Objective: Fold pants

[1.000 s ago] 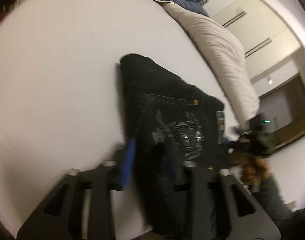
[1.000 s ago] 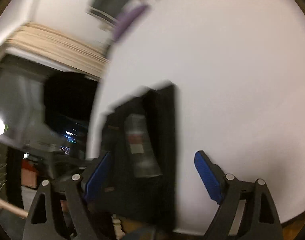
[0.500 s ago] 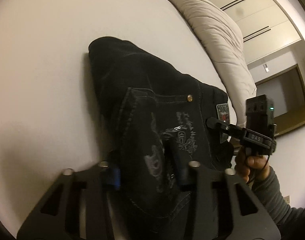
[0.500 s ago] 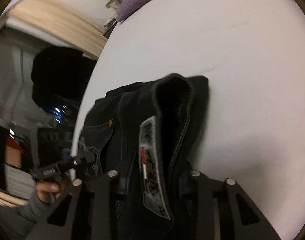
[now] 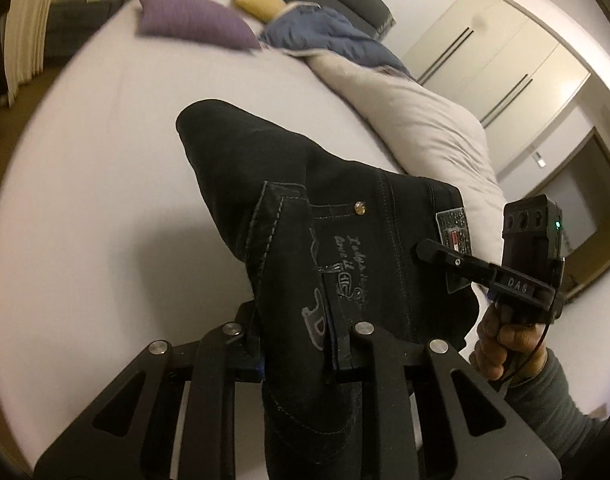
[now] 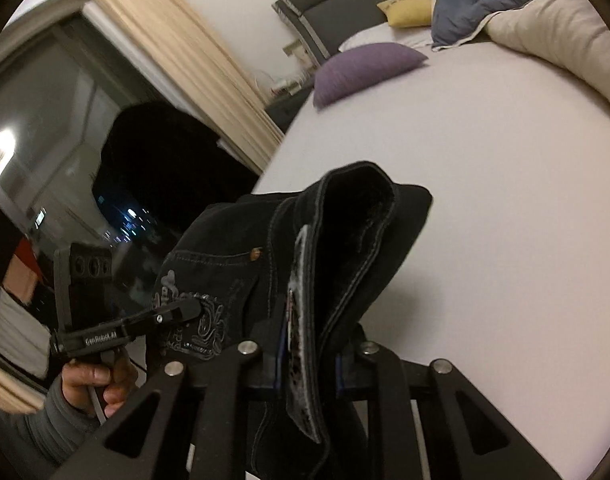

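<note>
Black pants (image 5: 345, 240) — pinched by both grippers — above bed (image 5: 105, 200).

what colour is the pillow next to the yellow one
Purple pillow, clearest in the right wrist view.

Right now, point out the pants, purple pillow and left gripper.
pants (image 5: 289, 168): left wrist view, on the folded leg fabric.
purple pillow (image 6: 365, 70): right wrist view, on its top face.
left gripper (image 5: 299, 344): left wrist view, between its fingertips, clamped on the pants.
</note>
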A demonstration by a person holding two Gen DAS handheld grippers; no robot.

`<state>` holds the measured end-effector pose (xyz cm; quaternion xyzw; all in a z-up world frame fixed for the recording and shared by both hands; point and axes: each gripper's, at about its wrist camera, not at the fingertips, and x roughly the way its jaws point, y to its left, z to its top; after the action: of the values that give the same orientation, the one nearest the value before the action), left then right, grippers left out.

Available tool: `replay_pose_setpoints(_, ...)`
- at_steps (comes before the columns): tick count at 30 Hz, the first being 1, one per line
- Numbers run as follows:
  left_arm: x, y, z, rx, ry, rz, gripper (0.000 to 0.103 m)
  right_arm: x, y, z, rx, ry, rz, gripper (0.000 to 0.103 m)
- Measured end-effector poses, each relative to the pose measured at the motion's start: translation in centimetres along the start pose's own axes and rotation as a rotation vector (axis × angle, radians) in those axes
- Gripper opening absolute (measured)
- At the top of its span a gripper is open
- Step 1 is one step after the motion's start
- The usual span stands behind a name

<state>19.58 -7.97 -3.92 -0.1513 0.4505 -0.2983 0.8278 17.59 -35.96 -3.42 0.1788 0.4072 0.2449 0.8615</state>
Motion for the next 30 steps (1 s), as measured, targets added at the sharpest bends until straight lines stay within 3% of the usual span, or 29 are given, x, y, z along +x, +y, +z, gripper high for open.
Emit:
replay_pose_setpoints(4, 2.8, 5.1, 2.0, -0.044, 0.024, 0.048, 0.019, 6.6, -2.7, 3.1, 0.066, 0.022, 0.029, 0.02)
replay_pose_setpoints(7, 6.6, 9.8, 1.0, -0.087, 0.121, 0.129, 0.021, 12.2, -6.3, 2.2, 0.175, 0.107, -0.012, 0.03)
replay_pose_setpoints(8, 7.6, 11.2, 0.4, -0.105, 0.138, 0.15, 0.036, 13.7, -8.0, 1.2, 0.215, 0.129, -0.058, 0.04)
replay_pose_setpoints(9, 7.9, 12.4, -0.3, -0.126, 0.123, 0.147, 0.044, 14.4, -9.5, 0.2, 0.264, 0.123, -0.051, 0.041)
replay_pose_setpoints(10, 7.5, 13.2, -0.6, -0.136, 0.102, 0.123, 0.045, 13.9, -10.9, -0.7, 0.313, 0.053, 0.032, 0.041)
replay_pose_setpoints(12, 6.5, 13.4, -1.0, -0.134, 0.076, 0.107, 0.05, 12.8, -11.6, -1.4, 0.33, 0.001, 0.092, 0.048)
replay_pose_setpoints(14, 4.6, 12.7, -1.2, -0.092, 0.049, 0.184, 0.053, 11.3, -11.5, -1.7, 0.314, 0.001, 0.077, 0.059)
replay_pose_setpoints(15, 3.0, 12.4, -1.3, -0.065, 0.008, 0.229, 0.053, 10.0, -11.2, -1.8, 0.303, -0.014, 0.049, 0.071)
replay_pose_setpoints(16, 1.0, 11.6, -1.3, -0.027, -0.052, 0.283, 0.053, 9.2, -10.9, -1.8, 0.294, -0.037, 0.018, 0.075)
replay_pose_setpoints(19, -4.1, 8.2, -0.9, 0.085, -0.223, 0.458, 0.064, 4.1, -8.6, -2.2, 0.221, -0.164, -0.09, 0.077)
replay_pose_setpoints(21, -8.1, 4.6, -0.7, 0.155, -0.357, 0.524, 0.089, 0.3, -5.0, -2.4, 0.127, -0.262, -0.168, 0.086)
replay_pose_setpoints(23, -11.6, -0.1, -1.0, 0.201, -0.498, 0.566, 0.103, -3.1, -1.2, -2.6, 0.028, -0.359, -0.226, 0.095)
replay_pose_setpoints(24, -14.3, -1.9, -2.0, 0.226, -0.597, 0.597, 0.103, -5.2, 1.4, -3.0, -0.037, -0.429, -0.25, 0.101)
replay_pose_setpoints(26, -18.2, -4.8, -3.5, 0.266, -0.719, 0.679, 0.103, -7.7, 5.6, -2.5, -0.138, -0.545, -0.29, 0.103)
replay_pose_setpoints(28, -21.4, -7.1, -4.1, 0.27, -0.739, 0.76, 0.103, -9.8, 10.2, -3.2, -0.256, -0.66, -0.332, 0.103)
replay_pose_setpoints(30, -21.9, -9.5, -3.5, 0.269, -0.694, 0.785, 0.103, -12.1, 15.0, -4.0, -0.402, -0.749, -0.398, 0.103)
